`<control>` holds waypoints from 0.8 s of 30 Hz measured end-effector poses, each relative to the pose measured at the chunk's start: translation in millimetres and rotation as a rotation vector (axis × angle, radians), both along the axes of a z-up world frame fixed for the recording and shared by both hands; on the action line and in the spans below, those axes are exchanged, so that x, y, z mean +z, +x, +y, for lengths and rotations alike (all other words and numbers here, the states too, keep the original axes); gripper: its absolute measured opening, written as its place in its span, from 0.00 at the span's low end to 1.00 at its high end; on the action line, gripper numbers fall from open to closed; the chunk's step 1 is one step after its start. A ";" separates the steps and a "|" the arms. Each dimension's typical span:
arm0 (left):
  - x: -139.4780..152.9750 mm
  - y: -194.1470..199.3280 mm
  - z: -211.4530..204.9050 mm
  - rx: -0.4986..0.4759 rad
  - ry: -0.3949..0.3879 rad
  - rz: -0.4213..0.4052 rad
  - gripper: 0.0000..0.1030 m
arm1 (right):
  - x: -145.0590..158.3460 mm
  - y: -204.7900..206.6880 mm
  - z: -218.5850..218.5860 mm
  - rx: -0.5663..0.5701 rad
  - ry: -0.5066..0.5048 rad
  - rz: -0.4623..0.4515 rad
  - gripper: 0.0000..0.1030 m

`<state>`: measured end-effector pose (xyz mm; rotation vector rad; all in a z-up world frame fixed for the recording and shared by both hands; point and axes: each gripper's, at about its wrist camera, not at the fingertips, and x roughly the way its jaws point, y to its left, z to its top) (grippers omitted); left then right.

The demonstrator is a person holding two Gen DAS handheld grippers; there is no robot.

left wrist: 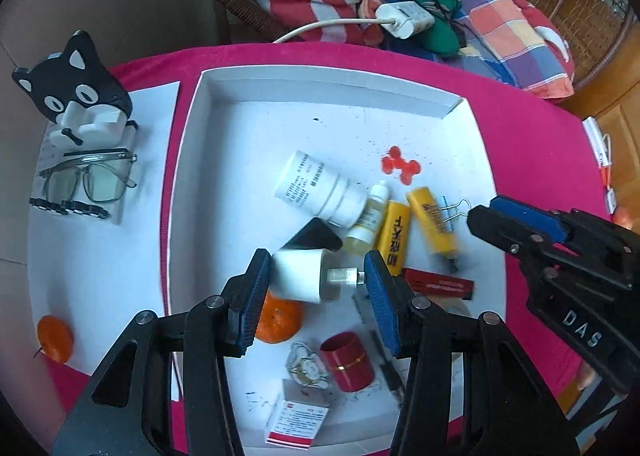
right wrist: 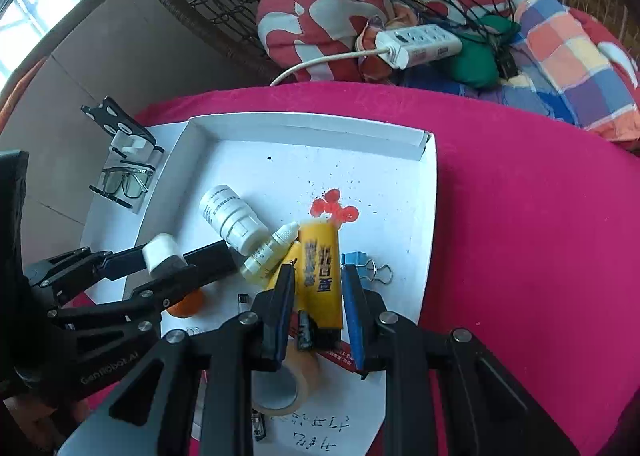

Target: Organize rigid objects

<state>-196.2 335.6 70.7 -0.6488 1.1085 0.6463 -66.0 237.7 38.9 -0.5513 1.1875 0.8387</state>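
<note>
A white tray (left wrist: 320,76) (right wrist: 304,124) lies on the pink cloth. My left gripper (left wrist: 317,258) (right wrist: 168,256) is shut endwise on a white pump bottle (left wrist: 300,276) (right wrist: 160,250), one pad on its base and one on its silver nozzle, low over the tray's near half. My right gripper (right wrist: 317,270) (left wrist: 476,216) is shut on a yellow tube (right wrist: 320,276) (left wrist: 432,222) near its black cap, over the tray's right side. In the tray lie a white pill bottle (left wrist: 316,192), a dropper bottle (left wrist: 370,216), a second yellow tube (left wrist: 394,240) and red pushpins (left wrist: 400,164).
The tray's near end holds an orange (left wrist: 278,318), a red cylinder (left wrist: 348,360), a medicine box (left wrist: 300,416), a red flat box (left wrist: 440,282) and a tape roll (right wrist: 284,380). A blue binder clip (right wrist: 360,260) lies beside the tube. A cat-shaped stand (left wrist: 80,88) with glasses (left wrist: 88,180) is left.
</note>
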 end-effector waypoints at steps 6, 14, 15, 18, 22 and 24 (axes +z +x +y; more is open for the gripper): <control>14.7 -9.1 -0.7 0.044 0.093 -0.010 0.89 | 7.1 -11.0 0.6 0.033 -0.014 -0.053 0.27; 50.2 -38.1 5.1 0.153 0.175 -0.106 0.89 | 38.6 -21.8 -13.1 0.006 0.052 -0.152 1.00; 55.4 -39.5 4.0 0.157 0.185 -0.121 0.89 | 43.0 -24.8 -13.2 0.011 0.057 -0.168 1.00; 68.1 -40.1 -0.2 0.162 0.210 -0.147 0.89 | 54.2 -33.7 -13.2 0.031 0.074 -0.200 1.00; 79.1 -40.0 -10.1 0.166 0.229 -0.166 0.89 | 63.3 -44.3 -14.4 0.062 0.087 -0.211 1.00; 82.7 -40.9 -16.5 0.164 0.234 -0.172 0.89 | 66.1 -49.1 -15.4 0.082 0.093 -0.217 1.00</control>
